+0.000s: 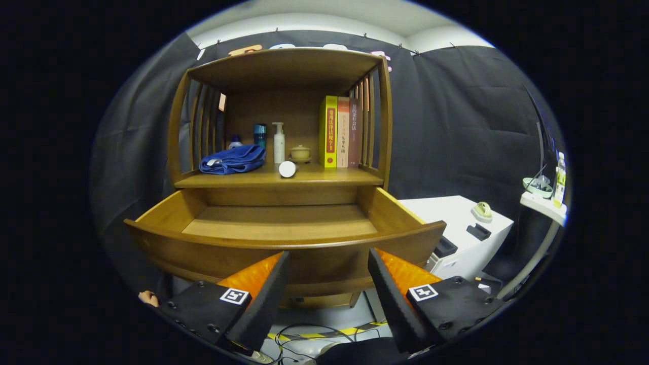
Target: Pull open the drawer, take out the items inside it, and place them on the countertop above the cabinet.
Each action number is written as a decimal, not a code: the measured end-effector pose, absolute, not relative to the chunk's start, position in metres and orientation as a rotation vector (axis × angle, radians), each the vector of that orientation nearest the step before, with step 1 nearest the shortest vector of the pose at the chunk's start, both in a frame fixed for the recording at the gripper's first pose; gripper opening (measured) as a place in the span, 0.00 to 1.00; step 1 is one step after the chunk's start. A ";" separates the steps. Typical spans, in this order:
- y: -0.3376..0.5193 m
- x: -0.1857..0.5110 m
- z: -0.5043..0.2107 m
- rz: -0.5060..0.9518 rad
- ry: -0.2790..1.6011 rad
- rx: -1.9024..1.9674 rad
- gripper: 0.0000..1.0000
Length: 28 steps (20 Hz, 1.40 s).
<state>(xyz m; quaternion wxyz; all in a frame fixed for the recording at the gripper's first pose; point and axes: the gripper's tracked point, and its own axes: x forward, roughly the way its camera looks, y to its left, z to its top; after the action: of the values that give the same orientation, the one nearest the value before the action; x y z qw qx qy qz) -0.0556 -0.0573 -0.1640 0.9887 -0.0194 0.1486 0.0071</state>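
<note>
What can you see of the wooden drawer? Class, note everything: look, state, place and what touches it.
The drawer is brown wood with a curved front panel, straight side walls and a flat floor. It is pulled well out from the cabinet, below the shelf, and the floor that shows looks bare. Its front sits just ahead of the gripper, whose fingers are spread open and hold nothing.

The scene is viewed from the gripper [327,284] itself, looking forward along its spread fingers, level with the pulled-out drawer [284,238]. The cabinet [284,66] is faced squarely from close by, slightly from above the drawer front.
</note>
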 end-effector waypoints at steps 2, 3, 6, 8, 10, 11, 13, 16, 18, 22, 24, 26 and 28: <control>-0.053 -0.050 -0.174 0.024 0.312 -0.032 0.99; -0.050 -0.048 -0.177 0.032 0.315 -0.033 0.99; -0.048 -0.048 -0.180 0.042 0.316 -0.034 0.96; -0.046 -0.043 -0.181 0.052 0.312 -0.031 0.96; -0.044 -0.037 -0.180 0.052 0.303 -0.036 0.96; -0.043 -0.033 -0.178 0.051 0.298 -0.037 0.95; -0.043 -0.020 -0.177 0.047 0.292 -0.026 0.95; -0.040 -0.003 -0.177 0.048 0.285 -0.011 0.95; -0.039 0.005 -0.175 0.046 0.271 -0.017 0.95; -0.036 0.024 -0.171 0.036 0.258 -0.027 0.95; -0.034 0.033 -0.170 0.034 0.259 -0.022 0.95; -0.033 0.043 -0.170 0.032 0.260 -0.012 0.96; -0.031 0.051 -0.170 0.032 0.256 -0.014 0.96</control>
<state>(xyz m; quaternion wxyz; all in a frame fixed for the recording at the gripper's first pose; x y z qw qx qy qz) 0.0513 -0.0309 -0.1698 0.9917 -0.0070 0.1276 0.0158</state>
